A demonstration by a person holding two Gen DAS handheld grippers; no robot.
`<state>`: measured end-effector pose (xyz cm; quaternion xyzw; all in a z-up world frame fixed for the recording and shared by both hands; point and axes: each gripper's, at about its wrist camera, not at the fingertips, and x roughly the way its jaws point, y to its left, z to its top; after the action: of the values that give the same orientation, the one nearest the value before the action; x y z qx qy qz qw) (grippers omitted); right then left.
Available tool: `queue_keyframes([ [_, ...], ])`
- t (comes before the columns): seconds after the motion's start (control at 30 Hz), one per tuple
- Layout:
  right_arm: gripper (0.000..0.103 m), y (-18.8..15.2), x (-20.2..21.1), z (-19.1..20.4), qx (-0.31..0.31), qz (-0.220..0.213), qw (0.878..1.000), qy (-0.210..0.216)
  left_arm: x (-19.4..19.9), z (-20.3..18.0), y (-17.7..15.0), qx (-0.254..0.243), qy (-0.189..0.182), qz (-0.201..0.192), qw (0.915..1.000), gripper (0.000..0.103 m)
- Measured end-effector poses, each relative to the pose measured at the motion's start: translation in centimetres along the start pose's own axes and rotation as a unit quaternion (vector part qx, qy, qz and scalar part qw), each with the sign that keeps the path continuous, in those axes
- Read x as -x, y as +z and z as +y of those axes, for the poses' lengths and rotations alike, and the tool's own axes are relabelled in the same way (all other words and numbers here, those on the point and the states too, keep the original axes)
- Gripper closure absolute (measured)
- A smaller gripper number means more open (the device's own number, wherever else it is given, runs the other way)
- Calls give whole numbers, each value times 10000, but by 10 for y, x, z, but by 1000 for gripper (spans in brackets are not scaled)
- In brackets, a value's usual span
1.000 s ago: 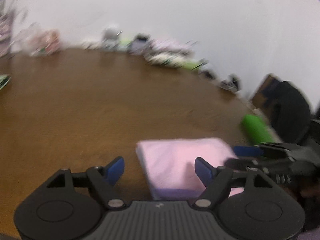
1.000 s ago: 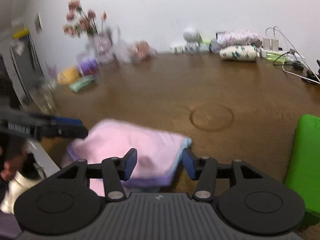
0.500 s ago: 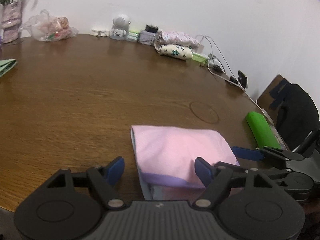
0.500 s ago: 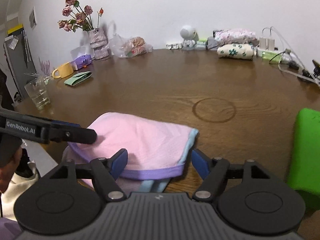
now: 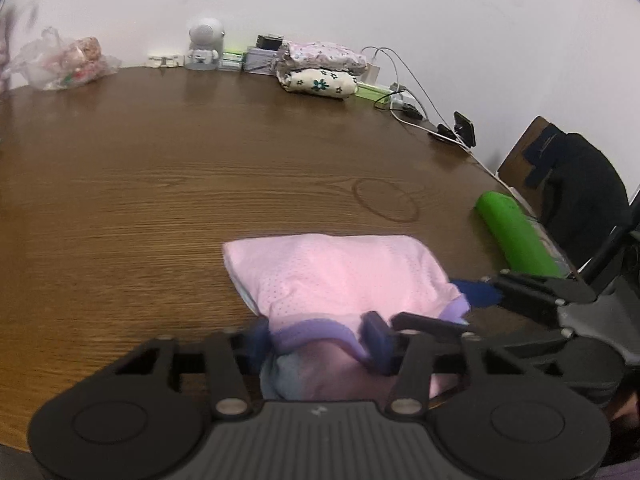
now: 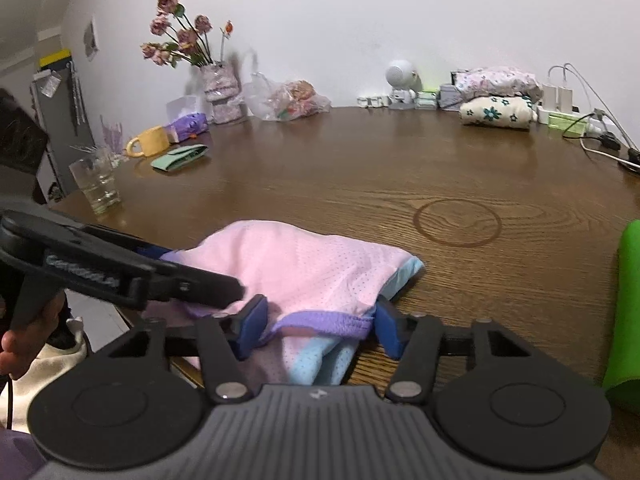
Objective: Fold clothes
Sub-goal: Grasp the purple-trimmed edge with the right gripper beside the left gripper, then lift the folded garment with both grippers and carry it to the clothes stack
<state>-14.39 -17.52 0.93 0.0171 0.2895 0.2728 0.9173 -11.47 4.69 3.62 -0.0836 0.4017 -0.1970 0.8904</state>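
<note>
A folded pink garment [image 5: 340,276] with a purple band and light blue lining lies at the near edge of the brown wooden table [image 5: 160,184]; it also shows in the right wrist view [image 6: 304,268]. My left gripper [image 5: 316,340] has its blue pads on either side of the purple band, narrowed around the cloth. My right gripper [image 6: 320,324] likewise straddles the purple band at the garment's near end, pads close to the fabric. Each gripper shows in the other's view, right [image 5: 532,296] and left [image 6: 120,276].
A green roll [image 5: 516,236] lies at the right table edge. Folded floral clothes [image 6: 496,98], a white robot toy [image 6: 400,84], chargers and cables line the back. A flower vase [image 6: 222,92], yellow mug [image 6: 148,146], glass [image 6: 96,184] and green pouch [image 6: 180,158] stand at the left.
Both grippers have moved forward onto the garment's near edge and their jaws have narrowed around the purple band. The garment's near end is now bunched and slightly raised.
</note>
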Motion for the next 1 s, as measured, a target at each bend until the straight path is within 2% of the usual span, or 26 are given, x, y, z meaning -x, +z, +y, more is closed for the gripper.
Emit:
queue_keyframes([
  [0.03, 62, 0, 0, -1, -44, -15, 9999, 96, -1, 0, 1, 1, -43, 17, 10000, 69],
  [0.1, 81, 0, -2, -7, -258, -32, 9992, 303, -4, -1, 4, 3, -128, 52, 9999, 75],
  [0.2, 90, 4, -6, -17, -497, -54, 9981, 371, -7, -5, 12, -67, -206, 7, 9998, 82],
  [0.37, 92, 16, -8, -38, -905, -310, 9934, 639, -8, -16, 34, -297, -269, -215, 9990, 86],
  [0.6, 92, 38, -6, -71, -1165, -649, 9888, 670, -24, -31, 70, -492, -421, -330, 9974, 87],
  [0.83, 92, 50, -16, -91, -1229, -566, 9894, 535, -40, -42, 88, -652, -471, -333, 9962, 88],
  [1.0, 92, 60, -10, -94, -1223, -600, 9898, 411, -44, -45, 102, -688, -652, -412, 9946, 88],
])
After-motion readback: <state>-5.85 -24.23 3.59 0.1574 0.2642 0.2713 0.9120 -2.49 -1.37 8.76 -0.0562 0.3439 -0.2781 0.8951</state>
